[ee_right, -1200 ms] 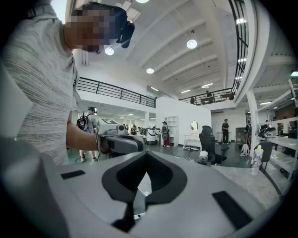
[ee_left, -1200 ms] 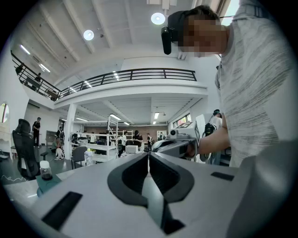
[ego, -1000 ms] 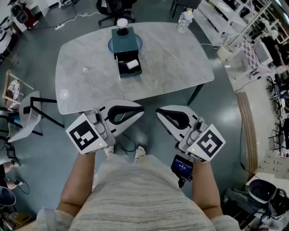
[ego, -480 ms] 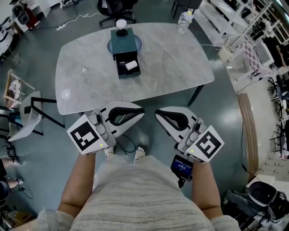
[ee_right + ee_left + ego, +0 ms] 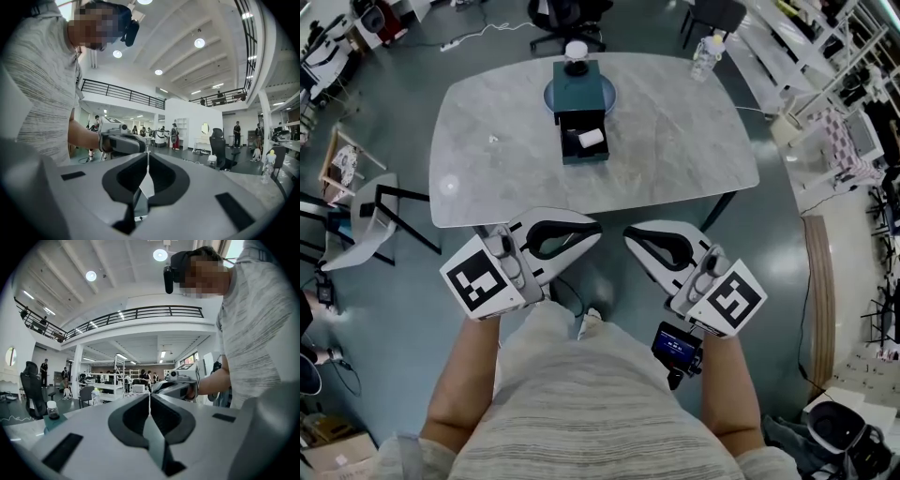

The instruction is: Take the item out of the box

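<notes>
The left gripper (image 5: 598, 228) and the right gripper (image 5: 627, 232) are being held level, just short of the near edge of the surface (image 5: 675, 150). Their tips are being pointed toward each other, close but apart. The fingers (image 5: 564, 218) of the left one are being pressed shut against each other with nothing gripped. The fingers (image 5: 673, 231) of the right one are likewise being pressed shut on nothing. Well ahead of both sets of fingers, a dark box (image 5: 585, 157) is being carried by the surface, its drawer standing open toward the fingers. The item (image 5: 592, 139), a small white roll, is being held inside that drawer. A white-capped jar (image 5: 576, 51) is being carried at the box's far end.
</notes>
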Motion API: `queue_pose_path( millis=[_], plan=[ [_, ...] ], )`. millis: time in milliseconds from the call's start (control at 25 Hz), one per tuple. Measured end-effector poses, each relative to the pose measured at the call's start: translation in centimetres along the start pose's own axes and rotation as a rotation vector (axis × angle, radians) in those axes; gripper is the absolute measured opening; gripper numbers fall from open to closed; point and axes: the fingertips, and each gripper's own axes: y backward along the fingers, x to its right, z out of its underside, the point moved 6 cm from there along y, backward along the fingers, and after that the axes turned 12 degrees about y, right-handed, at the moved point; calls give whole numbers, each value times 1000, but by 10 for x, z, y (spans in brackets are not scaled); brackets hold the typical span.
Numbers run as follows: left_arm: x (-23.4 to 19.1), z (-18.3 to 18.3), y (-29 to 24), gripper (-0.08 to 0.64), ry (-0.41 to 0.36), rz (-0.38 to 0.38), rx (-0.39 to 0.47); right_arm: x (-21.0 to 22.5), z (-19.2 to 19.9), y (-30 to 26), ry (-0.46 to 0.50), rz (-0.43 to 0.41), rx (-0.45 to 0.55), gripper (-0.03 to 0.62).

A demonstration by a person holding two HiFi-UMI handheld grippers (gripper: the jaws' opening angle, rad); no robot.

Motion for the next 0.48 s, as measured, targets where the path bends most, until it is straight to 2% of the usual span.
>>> queue_pose_path(
  millis=[280, 480],
  plan=[
    [-42, -5, 26, 21, 1, -53, 29, 17, 3, -39, -10, -17, -11, 20],
    [-74, -15, 46, 21, 10, -34, 25, 31, -1, -79, -27, -11, -2, 20]
  ],
)
